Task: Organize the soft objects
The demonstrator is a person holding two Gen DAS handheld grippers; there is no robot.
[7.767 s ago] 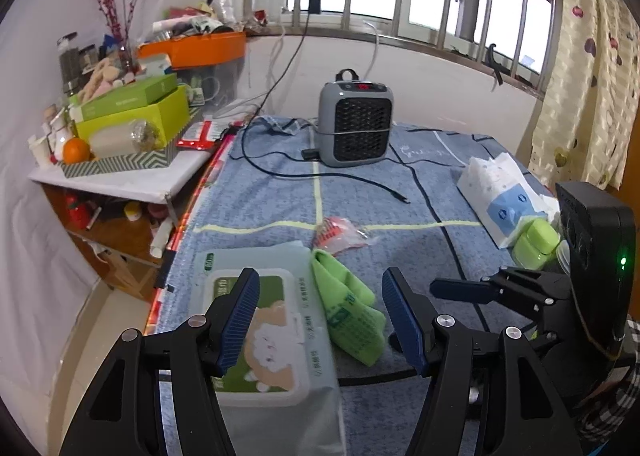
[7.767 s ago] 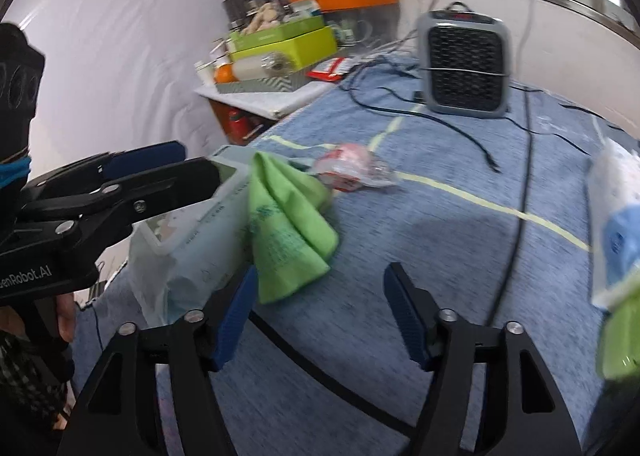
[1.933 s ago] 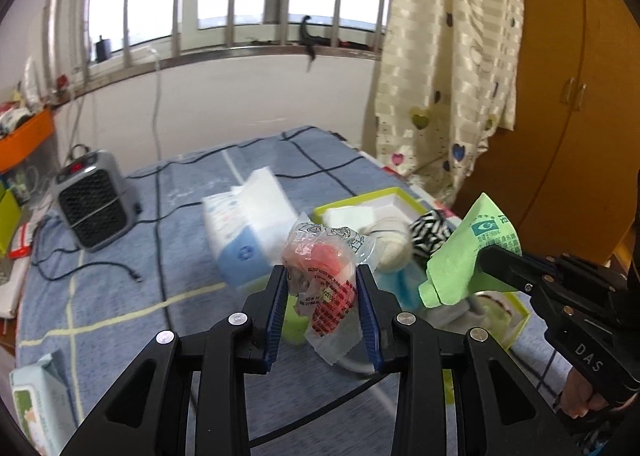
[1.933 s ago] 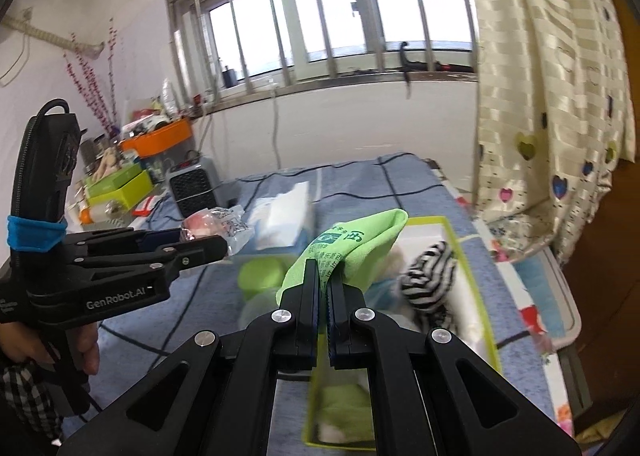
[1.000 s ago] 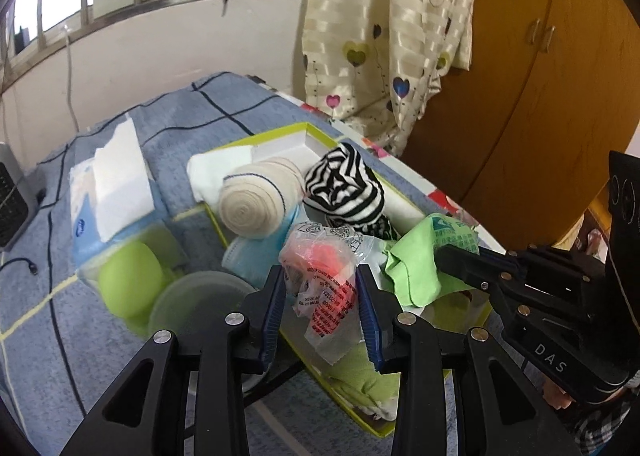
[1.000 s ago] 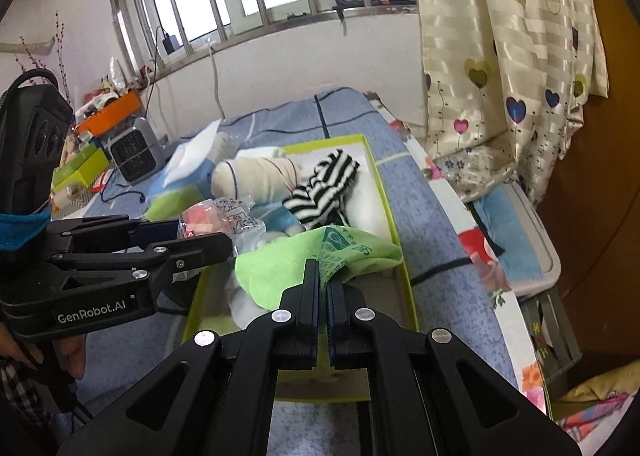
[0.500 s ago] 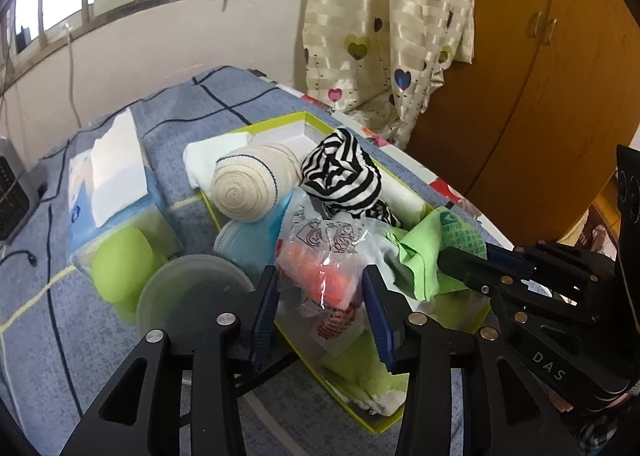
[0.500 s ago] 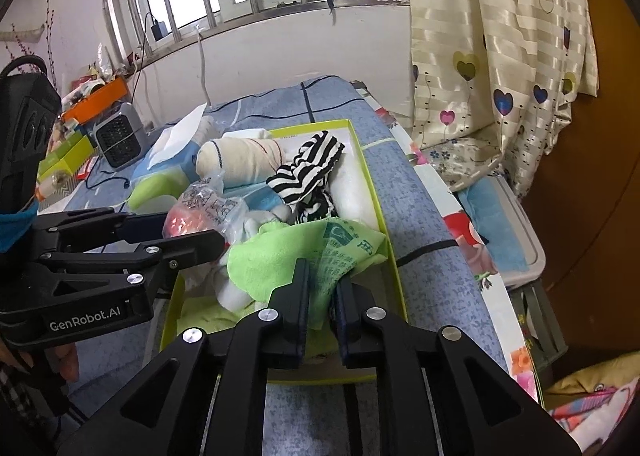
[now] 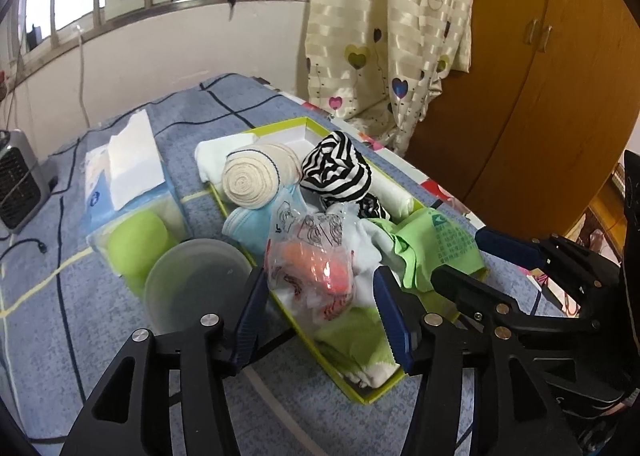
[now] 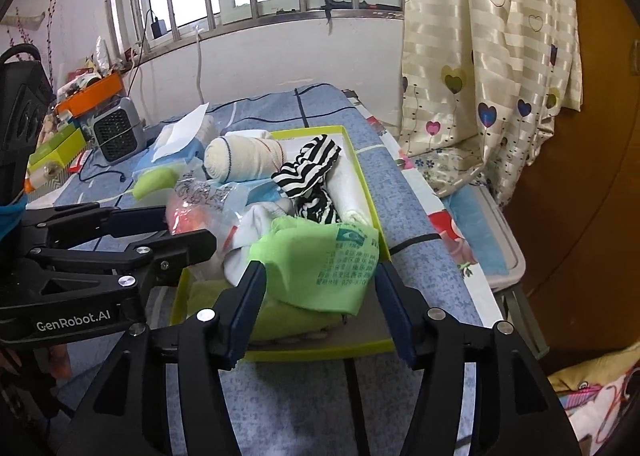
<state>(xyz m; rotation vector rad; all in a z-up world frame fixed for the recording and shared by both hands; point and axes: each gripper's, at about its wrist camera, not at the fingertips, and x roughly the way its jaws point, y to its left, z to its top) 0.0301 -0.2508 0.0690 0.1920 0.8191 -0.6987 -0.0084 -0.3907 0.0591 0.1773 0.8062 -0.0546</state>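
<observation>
A yellow-green box on the blue checked bed holds soft things: a cream rolled bandage, a black-and-white striped cloth and white cloths. My left gripper is open, its jaws either side of a clear packet with orange-red contents that rests on the pile. My right gripper is open around a green cloth lying at the box's near end.
Left of the box sit a clear plastic lid, a green sponge and a blue tissue pack. A grey heater stands farther back. Curtain and wooden wardrobe are to the right.
Both grippers have opened wide, letting go of the packet and the green cloth, which now lie in the box. Earlier each was carried there from the other end of the bed.
</observation>
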